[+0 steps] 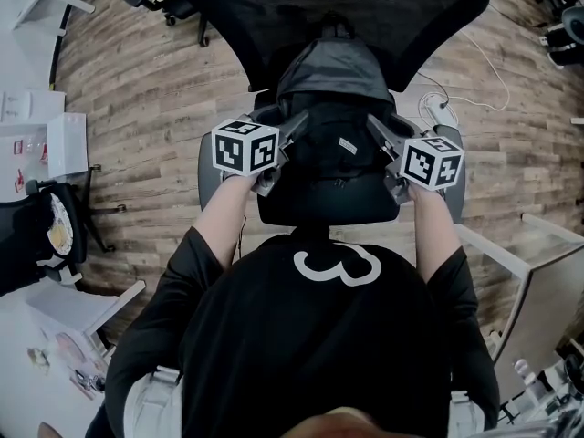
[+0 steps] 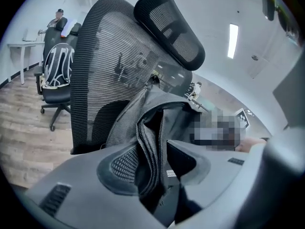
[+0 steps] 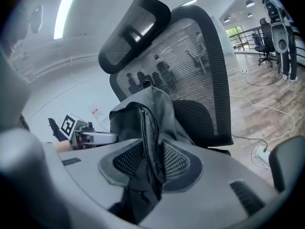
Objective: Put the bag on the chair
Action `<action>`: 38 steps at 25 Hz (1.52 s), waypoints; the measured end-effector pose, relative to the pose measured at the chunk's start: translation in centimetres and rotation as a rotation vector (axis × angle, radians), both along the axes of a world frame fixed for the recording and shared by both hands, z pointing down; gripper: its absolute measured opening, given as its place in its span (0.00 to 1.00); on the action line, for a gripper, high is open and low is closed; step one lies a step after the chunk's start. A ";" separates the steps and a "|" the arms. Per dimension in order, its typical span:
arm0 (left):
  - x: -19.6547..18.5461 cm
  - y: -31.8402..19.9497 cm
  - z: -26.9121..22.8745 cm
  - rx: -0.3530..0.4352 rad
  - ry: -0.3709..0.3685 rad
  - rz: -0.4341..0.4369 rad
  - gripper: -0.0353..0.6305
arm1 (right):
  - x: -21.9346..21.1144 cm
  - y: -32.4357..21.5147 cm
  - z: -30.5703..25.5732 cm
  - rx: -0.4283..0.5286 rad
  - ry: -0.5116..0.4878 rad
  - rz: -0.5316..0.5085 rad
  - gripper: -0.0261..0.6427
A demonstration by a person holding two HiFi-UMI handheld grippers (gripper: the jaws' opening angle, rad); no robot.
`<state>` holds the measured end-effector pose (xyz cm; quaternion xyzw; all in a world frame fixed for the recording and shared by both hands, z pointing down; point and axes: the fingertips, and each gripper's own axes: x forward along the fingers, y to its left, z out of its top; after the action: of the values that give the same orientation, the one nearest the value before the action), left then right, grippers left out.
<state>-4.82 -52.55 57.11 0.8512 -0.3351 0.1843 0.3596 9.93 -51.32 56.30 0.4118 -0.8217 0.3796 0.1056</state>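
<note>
Left hand-held gripper [image 1: 294,126] and right hand-held gripper [image 1: 379,128] are held at either side of the black bag [image 1: 328,108]. Both pairs of jaws are seen apart. A zippered fold of the bag is left between each pair, not clamped. Bag is set on the seat of the black chair [image 1: 301,210], leaned against the mesh backrest [image 2: 105,56], below the headrest [image 2: 171,27]. Wood floor [image 1: 155,89] is seen around the chair, with a white cable [image 1: 484,80] laid further right.
</note>
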 end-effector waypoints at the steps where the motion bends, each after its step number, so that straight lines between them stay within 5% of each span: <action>1: -0.1 0.1 -0.1 0.006 -0.003 -0.005 0.32 | 0.2 0.2 -0.1 0.006 -0.002 0.007 0.21; 8: -1.7 2.1 -1.4 0.034 -0.009 -0.043 0.43 | 2.8 2.7 -1.7 0.050 0.006 0.111 0.29; 19: -2.6 9.8 -7.8 0.037 0.063 -0.012 0.43 | 0.7 11.9 -10.5 0.191 -0.034 0.021 0.29; 23: -2.4 14.1 -11.1 0.117 0.052 0.008 0.22 | -0.9 16.2 -13.3 0.246 -0.006 -0.062 0.29; 32: 1.4 25.6 -19.0 0.286 0.135 0.146 0.10 | -1.8 26.1 -18.4 0.285 -0.116 -0.060 0.17; 38: 1.8 32.7 -21.8 0.297 0.221 0.135 0.08 | -2.6 32.8 -20.5 0.330 -0.165 -0.034 0.08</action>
<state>-3.03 -19.80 35.26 0.9304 -0.2593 0.0621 0.2515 7.33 -18.54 35.79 0.3772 -0.8854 0.2705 -0.0246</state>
